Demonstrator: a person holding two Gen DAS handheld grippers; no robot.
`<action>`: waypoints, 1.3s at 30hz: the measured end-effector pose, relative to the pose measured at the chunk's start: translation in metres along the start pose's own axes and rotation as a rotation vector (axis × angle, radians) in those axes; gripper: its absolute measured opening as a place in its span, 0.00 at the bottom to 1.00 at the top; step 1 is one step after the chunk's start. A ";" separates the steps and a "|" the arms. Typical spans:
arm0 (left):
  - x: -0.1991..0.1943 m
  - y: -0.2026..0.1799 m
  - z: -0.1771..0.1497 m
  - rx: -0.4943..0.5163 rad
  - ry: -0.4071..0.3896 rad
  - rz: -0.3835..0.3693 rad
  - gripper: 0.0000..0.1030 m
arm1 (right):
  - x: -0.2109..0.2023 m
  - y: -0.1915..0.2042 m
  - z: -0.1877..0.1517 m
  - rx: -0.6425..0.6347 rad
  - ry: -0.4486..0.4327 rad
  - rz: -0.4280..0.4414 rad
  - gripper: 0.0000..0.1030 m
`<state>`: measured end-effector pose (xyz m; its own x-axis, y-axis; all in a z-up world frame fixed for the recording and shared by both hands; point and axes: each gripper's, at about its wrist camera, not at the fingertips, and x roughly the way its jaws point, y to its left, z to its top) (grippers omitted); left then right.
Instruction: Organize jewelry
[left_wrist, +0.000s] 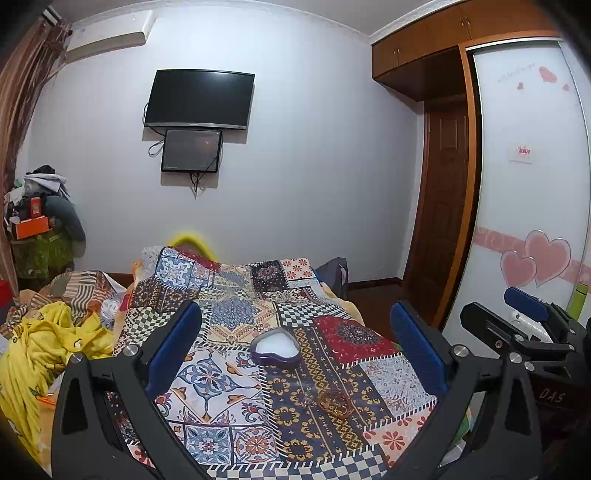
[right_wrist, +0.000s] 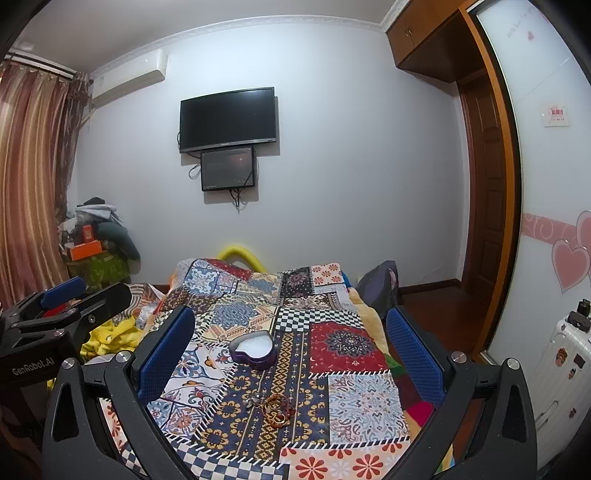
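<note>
One heart-shaped box (left_wrist: 275, 347), purple-walled with a pale interior and lidless, sat on the patchwork quilt (left_wrist: 351, 332). Nearer the cameras lay a small jewelry cluster: one amber-coloured bangle (left_wrist: 334, 402), with at least two small gold rings (right_wrist: 279, 418) at its near edge in the right wrist view, and one small silvery piece (right_wrist: 254, 401) just left of it; finer counting was not possible. Two grippers appeared. The left gripper (left_wrist: 295, 350) was released, fingers spread wide and empty, with box and cluster lying between and below them, untouched. The right gripper (right_wrist: 290, 350) was likewise spread and empty, the cluster centred beneath it, the box farther ahead.
</note>
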<state>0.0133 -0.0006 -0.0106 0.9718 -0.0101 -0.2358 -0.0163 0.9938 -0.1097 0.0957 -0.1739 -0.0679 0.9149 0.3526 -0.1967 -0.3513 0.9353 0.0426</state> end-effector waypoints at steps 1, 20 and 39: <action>0.002 0.000 0.000 0.000 0.006 0.001 1.00 | 0.001 0.000 -0.001 0.001 0.004 -0.001 1.00; 0.117 0.033 -0.070 -0.043 0.351 0.079 0.84 | 0.077 -0.032 -0.062 0.012 0.254 -0.101 0.99; 0.205 0.019 -0.145 -0.013 0.707 -0.102 0.38 | 0.153 -0.047 -0.120 0.064 0.523 0.067 0.46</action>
<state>0.1785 0.0000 -0.2009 0.5831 -0.1769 -0.7929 0.0600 0.9827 -0.1751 0.2278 -0.1674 -0.2172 0.6632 0.3651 -0.6533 -0.3780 0.9168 0.1286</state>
